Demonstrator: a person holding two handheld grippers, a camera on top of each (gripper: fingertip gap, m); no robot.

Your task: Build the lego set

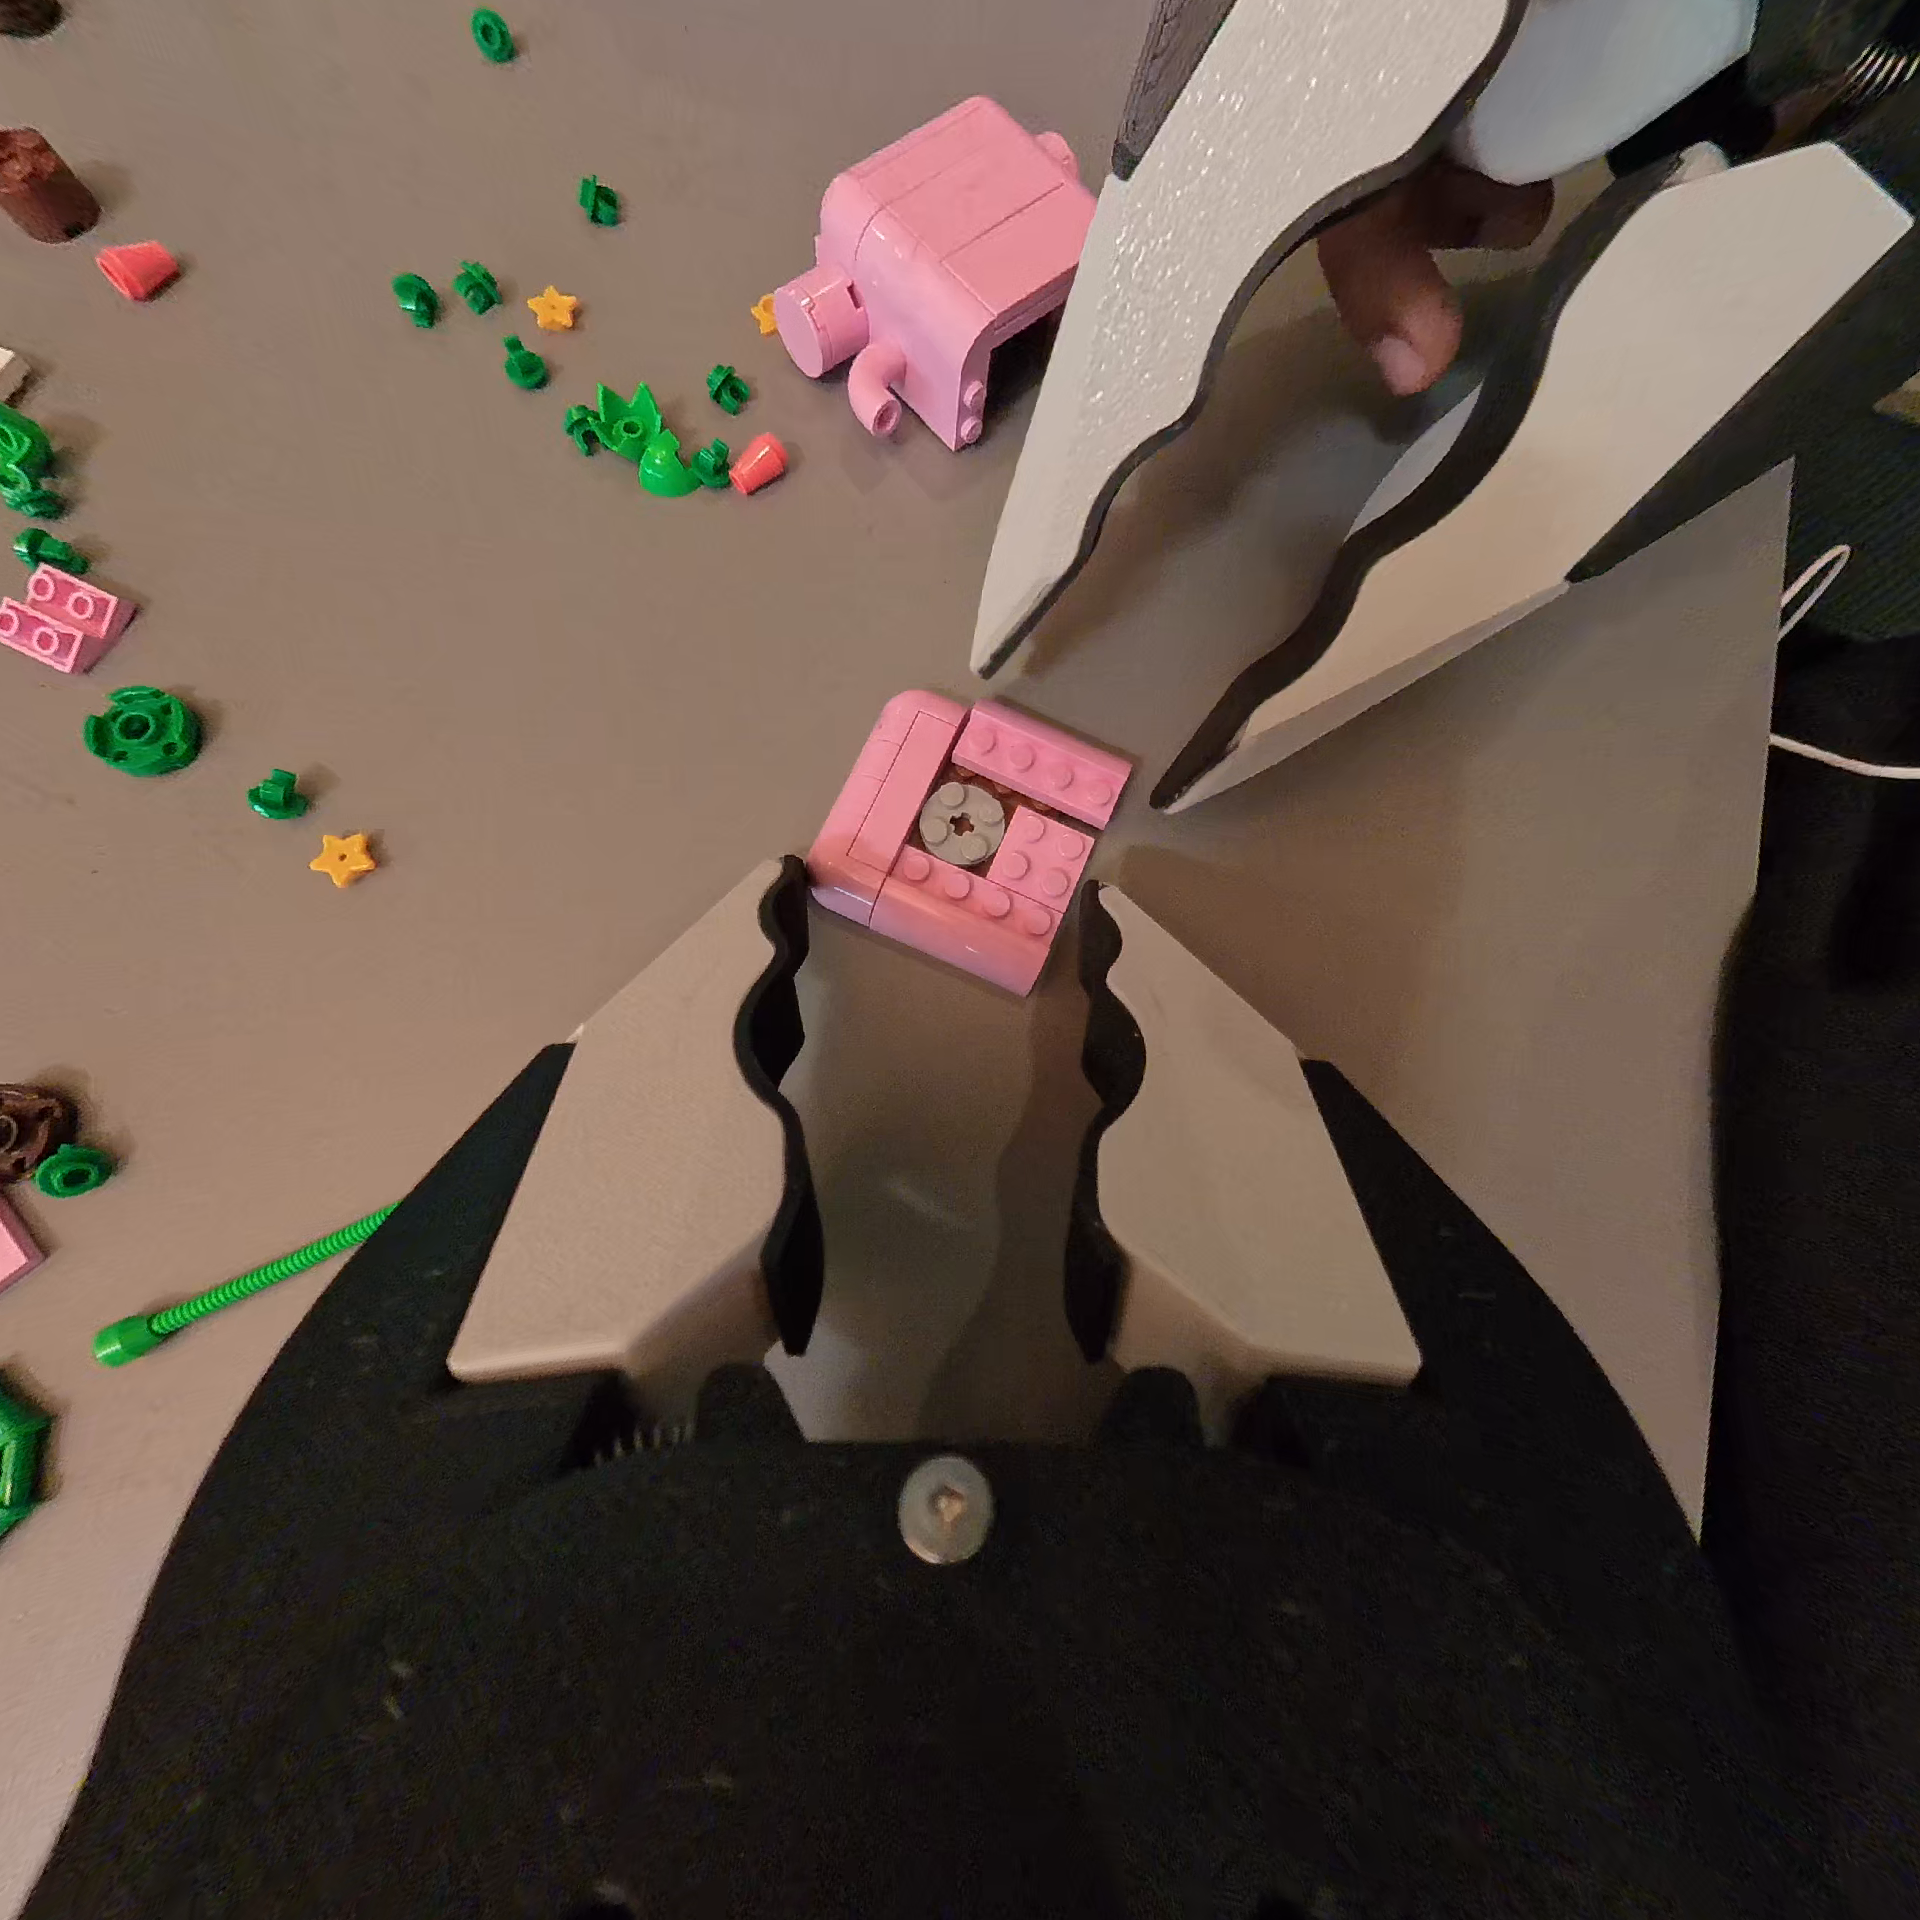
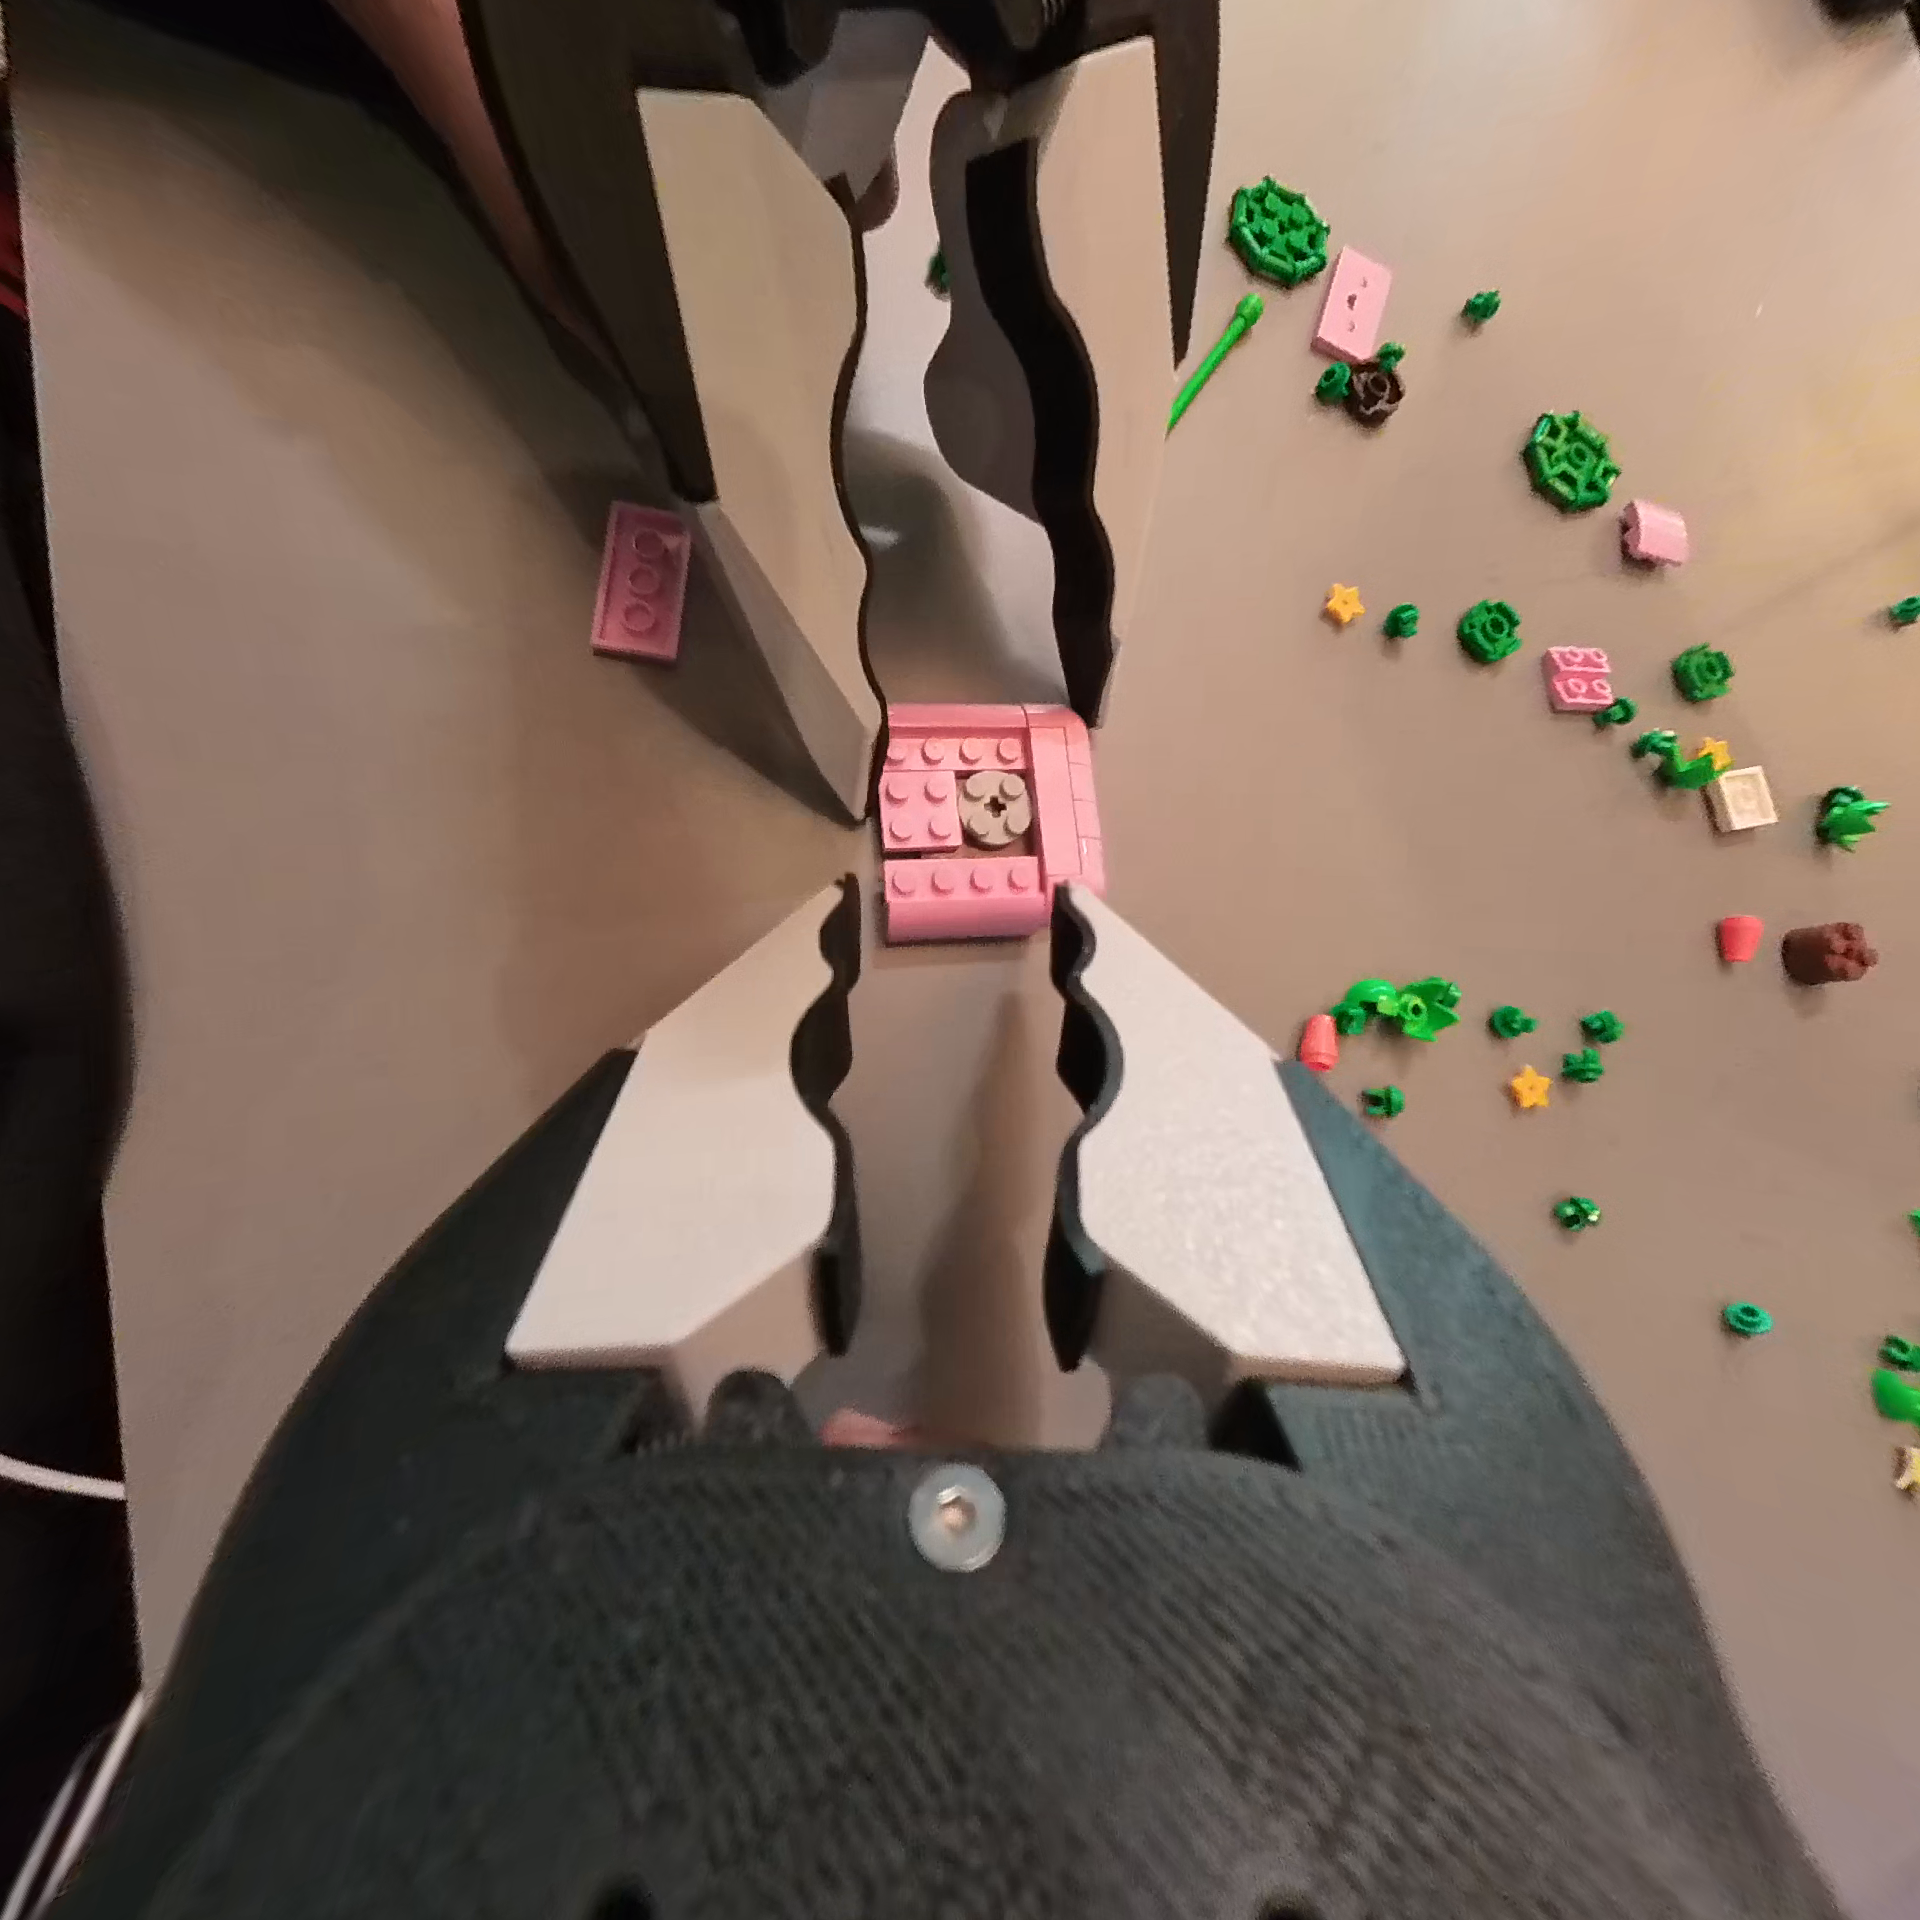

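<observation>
The pink block assembly lies on the grey bench near its edge. The left hand-held gripper is spread, its tips flanking the assembly's near side. The right hand-held gripper is also spread, empty, just beside it.

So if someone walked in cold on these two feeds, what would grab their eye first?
First the small pink brick block with a grey round stud plate in its top, lying on the table midway between both open grippers: the left gripper and right gripper face each other across it. Next, the bigger pink assembly beyond it in the left wrist view, amid scattered green bits.
</observation>
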